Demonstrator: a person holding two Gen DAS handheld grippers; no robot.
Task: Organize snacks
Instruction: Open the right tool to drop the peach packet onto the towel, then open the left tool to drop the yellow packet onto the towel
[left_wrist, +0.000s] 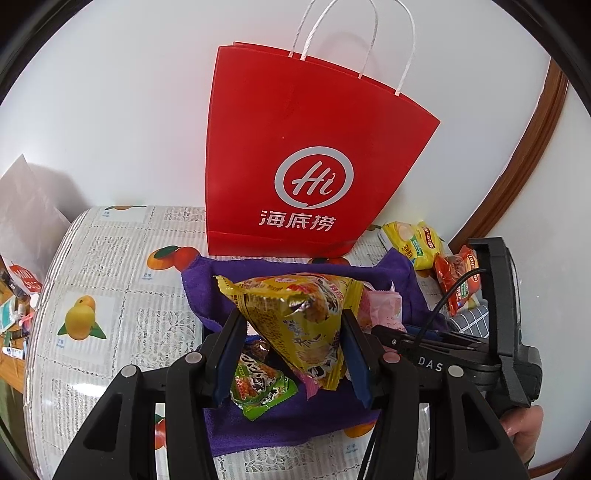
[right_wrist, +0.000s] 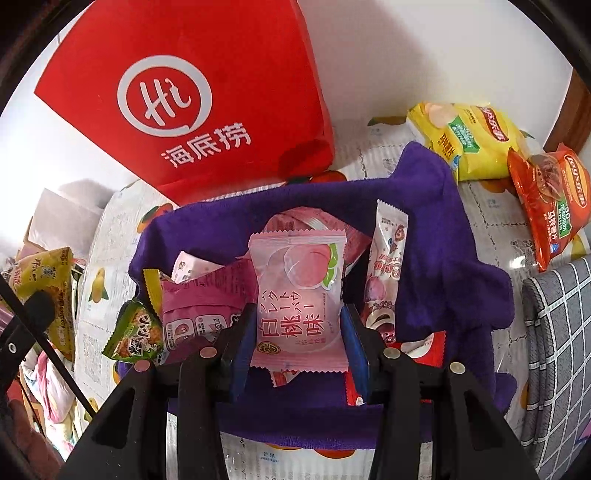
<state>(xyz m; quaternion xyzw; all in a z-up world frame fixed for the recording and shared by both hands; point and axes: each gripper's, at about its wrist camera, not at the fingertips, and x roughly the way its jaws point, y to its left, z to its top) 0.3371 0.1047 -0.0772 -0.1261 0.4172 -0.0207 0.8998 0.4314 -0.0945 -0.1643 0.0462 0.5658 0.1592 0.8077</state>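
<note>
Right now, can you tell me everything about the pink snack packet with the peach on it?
The pink snack packet is a small, flat plastic wrapper, pale pink with crimped zigzag ends. A clear round window and a peach picture with green leaves sit near its top, with red lettering below. It stands upright, pinched at its two sides by the right tool, lifted above the other pink wrappers lying on the purple cloth. It looks sealed and unopened.

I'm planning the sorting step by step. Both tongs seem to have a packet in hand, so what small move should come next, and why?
Probably lift the left tongs, shut on the crinkly yellow snack packet, up toward the mouth of the upright red paper bag behind. The right tongs already clamp the pink peach-print packet, so both picks look done, above the purple cloth.
</note>
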